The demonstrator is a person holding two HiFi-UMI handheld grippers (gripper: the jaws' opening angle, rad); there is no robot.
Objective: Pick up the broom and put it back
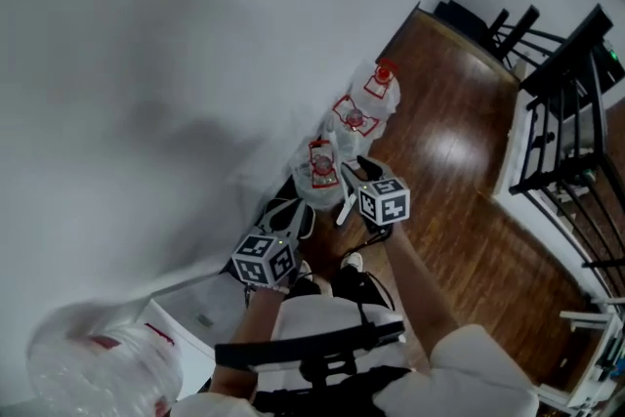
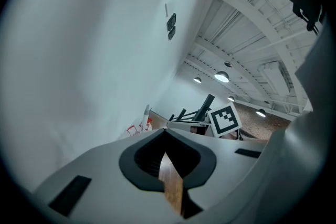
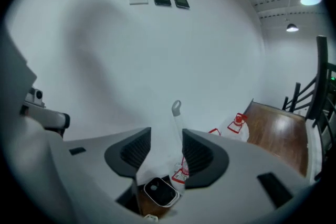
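Observation:
The broom's thin white handle (image 3: 176, 115), with a hanging loop at its top, leans upright against the white wall. In the right gripper view it stands in the gap of my right gripper (image 3: 167, 152), whose jaws are open and clear of it on both sides. In the head view the right gripper (image 1: 359, 173) reaches toward the foot of the wall, and the broom's head is hidden. My left gripper (image 2: 165, 134) is shut with its tips meeting and nothing between them. It hangs lower left (image 1: 273, 234), close to the wall.
Several clear plastic bags with red print (image 1: 320, 173) line the foot of the wall on the wooden floor (image 1: 459, 190). A small white device with a dark round face (image 3: 160, 191) lies below the right gripper. Black chairs and a railing (image 1: 566, 112) stand at the right.

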